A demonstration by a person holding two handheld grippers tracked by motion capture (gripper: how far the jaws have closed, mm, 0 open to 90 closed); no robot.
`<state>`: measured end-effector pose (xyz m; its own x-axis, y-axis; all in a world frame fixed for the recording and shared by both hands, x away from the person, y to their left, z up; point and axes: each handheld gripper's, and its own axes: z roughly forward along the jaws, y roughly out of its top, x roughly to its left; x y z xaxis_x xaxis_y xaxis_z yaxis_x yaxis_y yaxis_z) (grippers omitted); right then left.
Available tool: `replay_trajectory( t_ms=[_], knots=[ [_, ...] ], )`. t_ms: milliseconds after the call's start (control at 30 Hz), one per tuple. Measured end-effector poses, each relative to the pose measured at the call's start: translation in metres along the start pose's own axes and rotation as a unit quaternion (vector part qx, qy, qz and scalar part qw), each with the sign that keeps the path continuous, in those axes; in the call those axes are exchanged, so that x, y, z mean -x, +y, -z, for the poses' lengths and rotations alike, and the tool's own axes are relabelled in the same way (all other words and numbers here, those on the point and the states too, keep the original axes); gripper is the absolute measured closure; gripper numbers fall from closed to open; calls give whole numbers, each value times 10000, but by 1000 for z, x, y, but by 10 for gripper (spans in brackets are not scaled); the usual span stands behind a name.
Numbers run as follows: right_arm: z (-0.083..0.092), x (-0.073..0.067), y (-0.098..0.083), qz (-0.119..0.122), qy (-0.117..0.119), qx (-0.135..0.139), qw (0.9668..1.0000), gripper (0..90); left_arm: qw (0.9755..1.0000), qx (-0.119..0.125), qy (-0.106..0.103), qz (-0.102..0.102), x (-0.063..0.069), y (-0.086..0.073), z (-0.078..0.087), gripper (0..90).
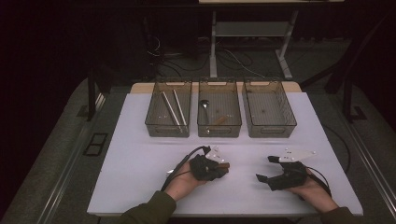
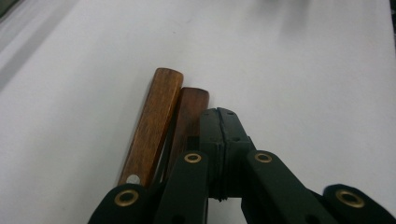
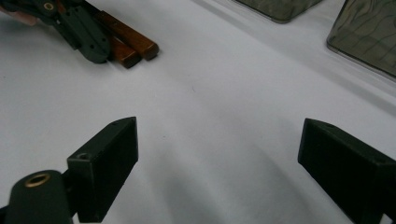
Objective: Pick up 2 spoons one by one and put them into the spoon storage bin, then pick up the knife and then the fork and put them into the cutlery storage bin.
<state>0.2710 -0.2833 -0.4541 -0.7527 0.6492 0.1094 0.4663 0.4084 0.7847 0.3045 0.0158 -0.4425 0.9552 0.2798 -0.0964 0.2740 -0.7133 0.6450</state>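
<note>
Near the front edge of the white table (image 1: pixel 140 158), a little left of its middle, the left gripper (image 1: pixel 223 169) lies low over the surface in the person's left hand (image 1: pixel 184 182). Its black jaws are clenched flat against each other with nothing between the pads. Just beside them, touching their left flank in the left gripper view, lie two brown wooden utensil handles (image 2: pixel 154 123) side by side on the table, the lighter one longer, the darker one partly tucked under the jaws. Whether the gripper presses on them I cannot tell.

Toward the front right corner the right gripper (image 1: pixel 262 178) rests in the right hand (image 1: pixel 313 189), pointing left across the table at the left gripper. Its jaws stand wide apart, released, with bare table between them.

Along the back edge stand three clear plastic bins in a row. The left bin (image 1: pixel 152 119) holds two long metal rods (image 1: pixel 172 108); the middle bin (image 1: pixel 219 129) holds a metal spoon (image 1: pixel 204 106) and a short brown wooden piece (image 1: pixel 220 120); the right bin (image 1: pixel 280 126) stands beside them.
</note>
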Motion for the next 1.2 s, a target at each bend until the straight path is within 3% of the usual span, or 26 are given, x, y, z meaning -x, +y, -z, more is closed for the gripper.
replay_trajectory(
  t_ms=[133,267,433,533,767,1033,1200],
  knots=[
    [0,0,0,11,-1,7,10000,119,9999,13,126,22,-5,3,-2,889],
    [1,0,0,-2,0,7,10000,120,9999,21,122,25,-5,3,-1,889],
    [1,0,0,14,4,6,10000,120,9993,302,191,60,-1,2,14,838],
    [1,0,0,-6,13,23,10000,119,9984,453,314,134,-1,-6,28,789],
    [1,-1,0,2,20,17,10000,120,9961,615,356,514,-10,-32,52,733],
    [1,-1,0,5,8,27,10000,120,9972,341,510,422,-8,-40,49,726],
    [2,0,0,1,7,32,10000,119,9970,315,578,405,-9,-44,49,709]
  ],
)
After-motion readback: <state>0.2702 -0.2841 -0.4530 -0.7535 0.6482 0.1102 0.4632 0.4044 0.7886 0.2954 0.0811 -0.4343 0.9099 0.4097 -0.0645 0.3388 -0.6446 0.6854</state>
